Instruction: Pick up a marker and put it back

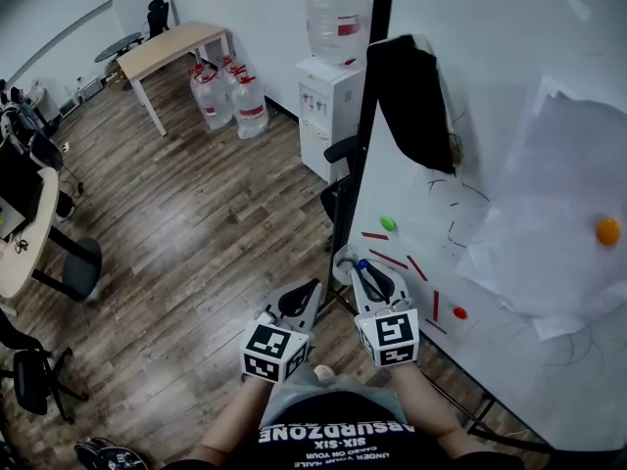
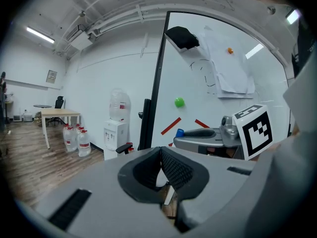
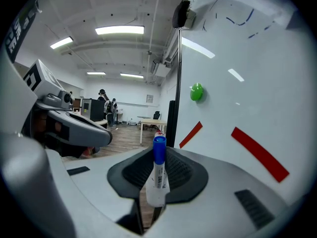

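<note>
Right gripper: the ribbed pads are clamped on the white barrel of a marker. The marker stands upright in the gap between them, with its blue cap clear above the pad tips. Nothing else sits between the jaws.

Left gripper: the pads are pressed together at their tips and hold nothing. It sits just to the left of the right gripper's fingers, side by side with it, and both point the same way.

Just ahead and to the right of the right fingers is a whiteboard. In the head view the marker cap is close to the board's lower edge, but whether it touches cannot be told.

On the board beyond the fingertips:
- two red strips slant apart from each other
- a green round magnet is above them
- a red magnet is off to the right
- further right, a sheet of white paper is pinned under an orange magnet
- a black eraser hangs high on the board's left edge

Left of the board's frame and well away from the fingers:
- a water dispenser
- spare water bottles on the wooden floor
- a light table
</note>
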`<state>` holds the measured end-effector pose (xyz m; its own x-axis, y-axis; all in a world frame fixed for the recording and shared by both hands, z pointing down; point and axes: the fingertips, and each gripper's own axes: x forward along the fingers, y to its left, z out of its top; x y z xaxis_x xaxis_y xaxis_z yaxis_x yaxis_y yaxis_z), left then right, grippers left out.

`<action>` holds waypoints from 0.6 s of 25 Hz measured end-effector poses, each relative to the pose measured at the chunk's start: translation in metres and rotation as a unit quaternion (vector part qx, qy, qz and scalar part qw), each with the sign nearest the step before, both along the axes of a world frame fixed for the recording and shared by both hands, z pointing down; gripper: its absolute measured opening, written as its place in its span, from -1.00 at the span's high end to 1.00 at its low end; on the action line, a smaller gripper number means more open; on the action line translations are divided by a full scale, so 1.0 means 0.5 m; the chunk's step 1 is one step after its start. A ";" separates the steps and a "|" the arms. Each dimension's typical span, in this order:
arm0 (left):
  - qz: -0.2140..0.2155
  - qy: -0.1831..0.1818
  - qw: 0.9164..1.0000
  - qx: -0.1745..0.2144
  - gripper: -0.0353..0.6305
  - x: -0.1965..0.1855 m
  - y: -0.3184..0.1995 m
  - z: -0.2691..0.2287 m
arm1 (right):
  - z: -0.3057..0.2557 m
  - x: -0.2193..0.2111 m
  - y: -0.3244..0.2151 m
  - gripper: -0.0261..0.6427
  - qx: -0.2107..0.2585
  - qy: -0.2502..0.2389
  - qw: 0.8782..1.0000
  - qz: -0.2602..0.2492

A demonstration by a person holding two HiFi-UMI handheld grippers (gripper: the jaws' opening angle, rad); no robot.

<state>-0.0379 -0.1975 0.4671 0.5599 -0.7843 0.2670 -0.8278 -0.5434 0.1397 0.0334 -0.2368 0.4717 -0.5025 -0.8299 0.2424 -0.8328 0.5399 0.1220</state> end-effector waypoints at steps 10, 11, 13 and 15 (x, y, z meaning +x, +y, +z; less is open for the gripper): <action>-0.001 -0.002 1.000 -0.004 0.87 0.001 0.001 0.007 | 0.047 0.000 -0.002 0.73 -0.027 0.016 1.000 0.000; 0.000 -0.002 1.000 -0.004 0.87 0.001 0.002 0.007 | 0.052 -0.001 -0.003 0.73 -0.030 0.018 0.999 0.000; 0.000 -0.002 1.000 -0.006 0.87 0.000 0.003 0.008 | 0.062 -0.003 -0.002 0.73 -0.035 0.023 0.999 0.000; 0.001 -0.002 1.000 -0.007 0.87 0.000 0.004 0.009 | 0.072 -0.006 0.000 0.73 -0.043 0.026 0.999 0.000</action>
